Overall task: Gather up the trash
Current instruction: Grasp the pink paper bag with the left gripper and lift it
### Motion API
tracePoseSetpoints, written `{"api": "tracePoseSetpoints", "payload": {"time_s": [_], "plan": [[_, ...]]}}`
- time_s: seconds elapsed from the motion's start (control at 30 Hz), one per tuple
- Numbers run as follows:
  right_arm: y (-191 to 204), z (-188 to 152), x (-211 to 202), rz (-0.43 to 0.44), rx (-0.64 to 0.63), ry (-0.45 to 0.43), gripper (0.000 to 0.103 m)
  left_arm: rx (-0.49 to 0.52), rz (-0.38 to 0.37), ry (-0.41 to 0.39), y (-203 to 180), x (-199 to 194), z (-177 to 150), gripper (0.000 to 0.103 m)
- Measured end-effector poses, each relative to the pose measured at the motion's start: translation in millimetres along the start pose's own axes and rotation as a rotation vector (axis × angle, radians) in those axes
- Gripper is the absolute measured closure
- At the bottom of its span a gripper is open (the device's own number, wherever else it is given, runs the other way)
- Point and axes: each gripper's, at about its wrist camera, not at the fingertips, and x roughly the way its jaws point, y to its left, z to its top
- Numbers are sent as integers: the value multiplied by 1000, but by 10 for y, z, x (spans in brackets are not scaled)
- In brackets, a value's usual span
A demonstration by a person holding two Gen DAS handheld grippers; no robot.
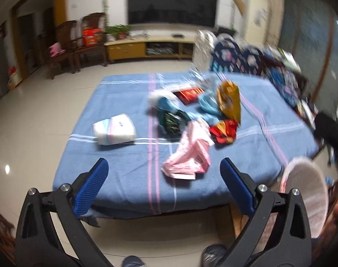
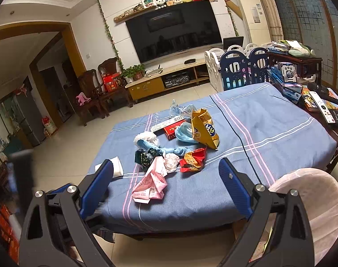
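While both tools hang above the near edge of the table covered in a blue cloth with pink and white stripes (image 2: 269, 131), neither touches anything. The left gripper (image 1: 164, 166) has its 2 blue ribbed fingers (image 1: 92, 184) spread wide and empty; the right gripper (image 2: 166, 169) stands just as wide, nothing between its blue pads (image 2: 233, 187).

The trash lies heaped near the middle of the cloth. Closest to the grippers is a crumpled pink paper wrapper (image 2: 150, 185), with a wadded white tissue (image 2: 171, 161) touching its far side. Just right of that sits a crushed red and orange foil packet (image 2: 192, 159), and behind it an upright yellow snack bag (image 2: 203, 129) leaning against a light blue face mask (image 2: 183, 134). A dark green crumpled wrapper (image 2: 143, 156) lies left of the pink one, and a flat red carton (image 2: 172, 129) farther back.

A white soft tissue pack (image 1: 114, 130) rests apart, toward the left edge. A white mesh-lined bin (image 2: 313, 202) stands off the table's near right corner.
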Motion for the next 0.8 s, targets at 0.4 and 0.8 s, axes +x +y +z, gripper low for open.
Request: {"api": "tracePoseSetpoints", "payload": {"time_s": [0.4, 0.8], "plan": [[-41, 4, 119, -30, 19, 19, 10, 61, -104, 240, -298, 1278, 105, 29], [-23, 134, 862, -97, -26, 142, 10, -183, -147, -18, 355, 388, 474, 86]]}}
